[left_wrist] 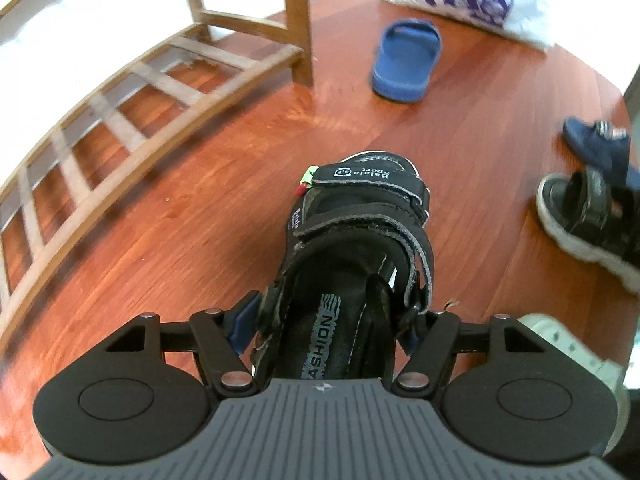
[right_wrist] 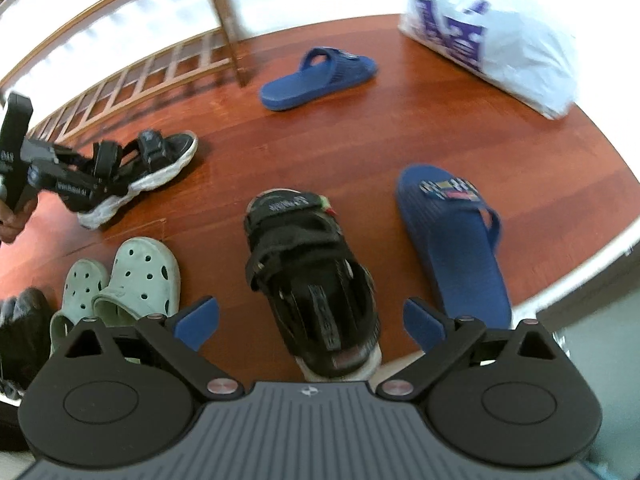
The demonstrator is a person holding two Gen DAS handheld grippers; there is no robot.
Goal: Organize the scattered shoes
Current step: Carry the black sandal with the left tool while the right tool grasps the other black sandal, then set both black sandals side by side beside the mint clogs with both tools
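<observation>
My left gripper (left_wrist: 327, 328) is shut on the heel end of a black strap sandal (left_wrist: 360, 216) whose toe points away over the red wooden floor. The right wrist view shows that gripper (right_wrist: 92, 178) at the left, holding the white-soled sandal (right_wrist: 152, 164) low by the floor. My right gripper (right_wrist: 311, 324) is open, its blue pads (right_wrist: 198, 322) apart on either side of the matching black sandal (right_wrist: 308, 264), which lies on the floor. A blue slide (right_wrist: 316, 78) lies farther off, and a navy slide (right_wrist: 452, 240) is just right of the sandal.
A pair of pale green clogs (right_wrist: 128, 280) sits left of the right gripper, with dark shoes (right_wrist: 24, 328) at the edge. A slatted wooden rack (left_wrist: 120, 92) and chair legs (left_wrist: 298, 20) stand to the left. A white and purple plastic bag (right_wrist: 492, 40) lies at the back right.
</observation>
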